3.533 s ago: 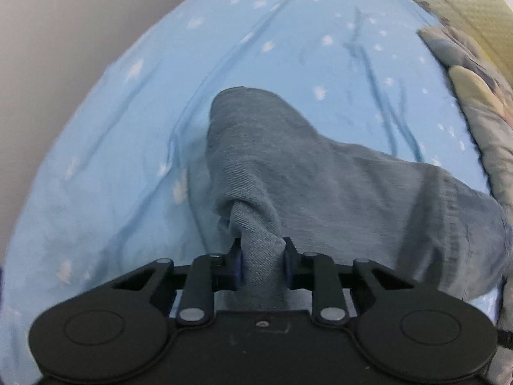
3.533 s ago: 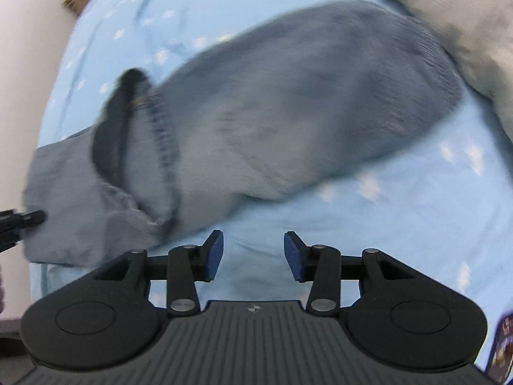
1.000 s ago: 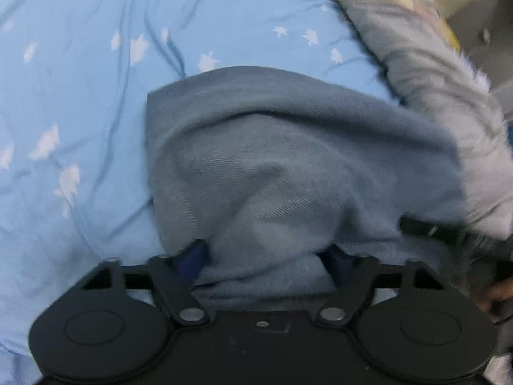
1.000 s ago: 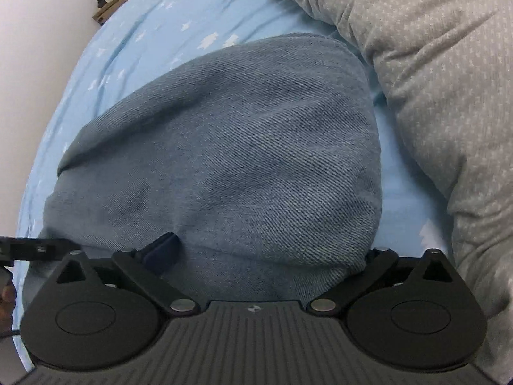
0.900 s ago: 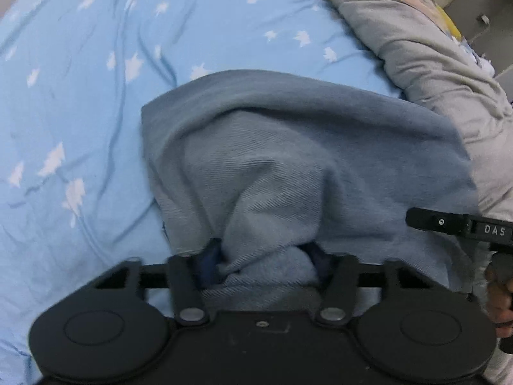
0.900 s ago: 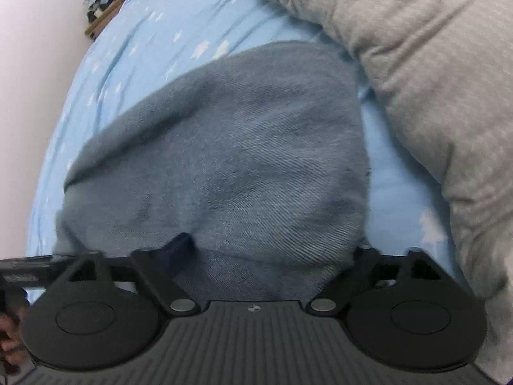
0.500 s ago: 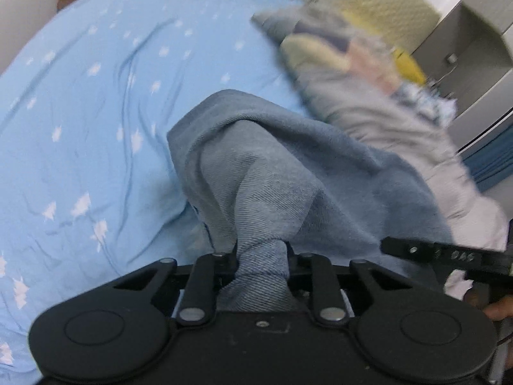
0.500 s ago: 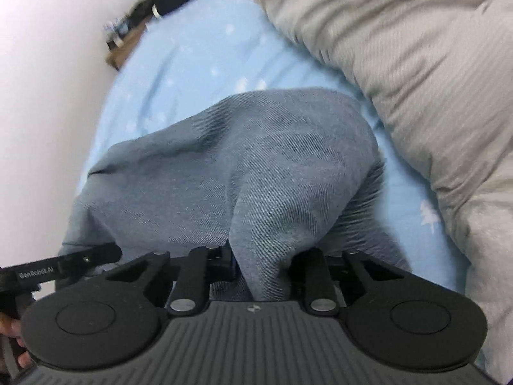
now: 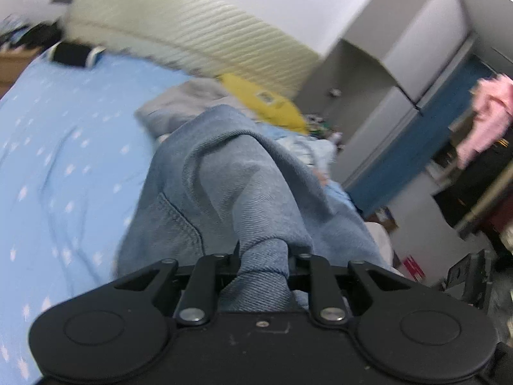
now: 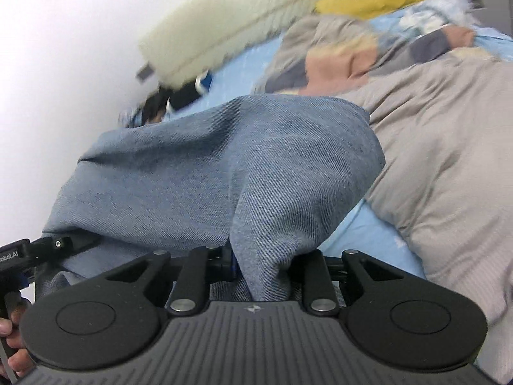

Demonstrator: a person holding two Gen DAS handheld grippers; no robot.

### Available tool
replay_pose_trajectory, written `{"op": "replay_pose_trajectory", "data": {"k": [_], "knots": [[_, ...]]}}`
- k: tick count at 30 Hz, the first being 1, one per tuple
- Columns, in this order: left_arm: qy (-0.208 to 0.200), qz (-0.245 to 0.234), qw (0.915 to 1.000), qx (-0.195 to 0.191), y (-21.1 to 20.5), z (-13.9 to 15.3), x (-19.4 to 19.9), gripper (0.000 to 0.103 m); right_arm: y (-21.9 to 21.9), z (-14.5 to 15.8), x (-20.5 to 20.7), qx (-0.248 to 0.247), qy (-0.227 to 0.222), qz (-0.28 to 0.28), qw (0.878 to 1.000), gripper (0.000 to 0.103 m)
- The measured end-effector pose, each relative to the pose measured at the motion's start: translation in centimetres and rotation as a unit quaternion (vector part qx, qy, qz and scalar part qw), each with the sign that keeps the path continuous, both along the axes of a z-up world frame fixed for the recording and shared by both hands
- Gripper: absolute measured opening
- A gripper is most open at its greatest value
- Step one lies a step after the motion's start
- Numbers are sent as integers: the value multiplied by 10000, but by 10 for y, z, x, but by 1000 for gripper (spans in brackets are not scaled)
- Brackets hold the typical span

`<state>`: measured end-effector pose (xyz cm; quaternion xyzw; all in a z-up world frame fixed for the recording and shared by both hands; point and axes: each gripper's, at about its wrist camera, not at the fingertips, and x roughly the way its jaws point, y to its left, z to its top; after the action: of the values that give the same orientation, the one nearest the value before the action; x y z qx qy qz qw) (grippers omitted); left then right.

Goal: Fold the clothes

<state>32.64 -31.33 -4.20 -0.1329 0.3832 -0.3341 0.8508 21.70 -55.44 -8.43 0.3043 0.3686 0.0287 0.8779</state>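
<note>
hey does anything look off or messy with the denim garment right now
Nothing looks damaged. The denim garment hangs bunched and uneven between the left tool and right tool, each pinching a gathered wad of cloth, not a flat edge. The grey duvet beside it is rumpled.

Left claw body [image 10: 14, 253], at the near left edge of the right wrist view: white lettering cut off by the frame, readable as "obot.AI".
Right claw housing [image 10: 253, 309], near centre of the right wrist view: a small pale logo mark, no letters readable.
Yellow pillow [image 9: 266, 98], far on the bed in the left wrist view: a small patch with print, too blurred to read.
Red item on the floor [image 9: 413, 266], right side of the left wrist view: pale marks on it, not legible.
</note>
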Motion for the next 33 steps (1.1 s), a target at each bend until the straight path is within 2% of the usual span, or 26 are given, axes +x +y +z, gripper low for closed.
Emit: {"op": "replay_pose_trajectory", "data": {"k": [7, 13, 18, 21, 25, 28, 30, 33], "knots": [[-448, -679, 9967, 42, -71, 62, -29, 16, -46, 35, -59, 457, -450, -645, 9959, 22], [-582, -1082, 9924, -3, -168, 93, -60, 16, -104, 51, -84, 663, -801, -979, 9898, 22], [-554, -1503, 9860, -457, -261, 113, -97, 16, -184, 78, -131, 579, -1134, -1285, 9835, 22], [-501, -1915, 9776, -714, -329, 121, -119, 16, -239, 99, -172, 356, -1313, -1565, 9783, 22], [-391, -2507, 9620, -1009, -418, 121, -139, 17, -306, 122, -230, 20, -1450, -2043, 9681, 22], [-304, -2836, 9519, -1124, -473, 109, -148, 17, -346, 131, -266, -186, -1466, -2409, 9592, 22], [-187, -2937, 9493, -1106, -501, 92, -145, 17, -366, 132, -280, -401, -1410, -2583, 9549, 22], [76, -2905, 9524, -917, -529, 53, -131, 17, -390, 120, -285, -514, -1261, -2754, 9516, 22]]}}
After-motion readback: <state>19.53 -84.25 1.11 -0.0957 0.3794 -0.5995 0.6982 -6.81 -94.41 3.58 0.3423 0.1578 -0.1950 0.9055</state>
